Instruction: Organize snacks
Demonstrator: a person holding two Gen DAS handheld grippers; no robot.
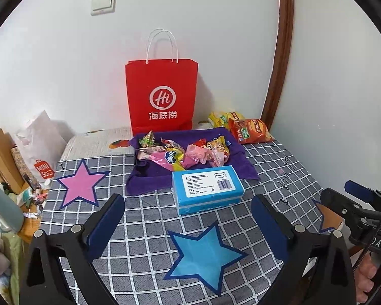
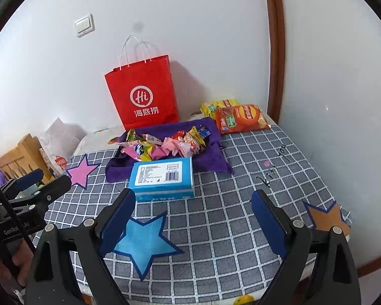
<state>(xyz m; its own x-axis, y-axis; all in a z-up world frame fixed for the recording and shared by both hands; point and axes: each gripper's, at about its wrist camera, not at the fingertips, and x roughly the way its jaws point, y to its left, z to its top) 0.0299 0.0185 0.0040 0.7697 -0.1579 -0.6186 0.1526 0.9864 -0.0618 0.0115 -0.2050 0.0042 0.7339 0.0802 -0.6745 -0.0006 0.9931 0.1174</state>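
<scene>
Both grippers' jaws wide and empty over the checked cloth (image 1: 144, 223), blue box (image 1: 207, 188) and snacks (image 1: 183, 152) beyond them.

My right gripper (image 2: 193, 218) hangs over the checked cloth (image 2: 241, 178), jaws wide, nothing between them. Ahead I see the blue box (image 2: 162, 176) touching the purple cloth (image 2: 216, 162) heaped with snack packets (image 2: 165, 145), and the red bag (image 2: 144, 94) against the wall. Left gripper (image 2: 35, 185) at the left edge.

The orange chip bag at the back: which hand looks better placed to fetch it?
Probably the right gripper: the orange chip bag lies on its side of the table. Both grippers are open and empty.
</scene>
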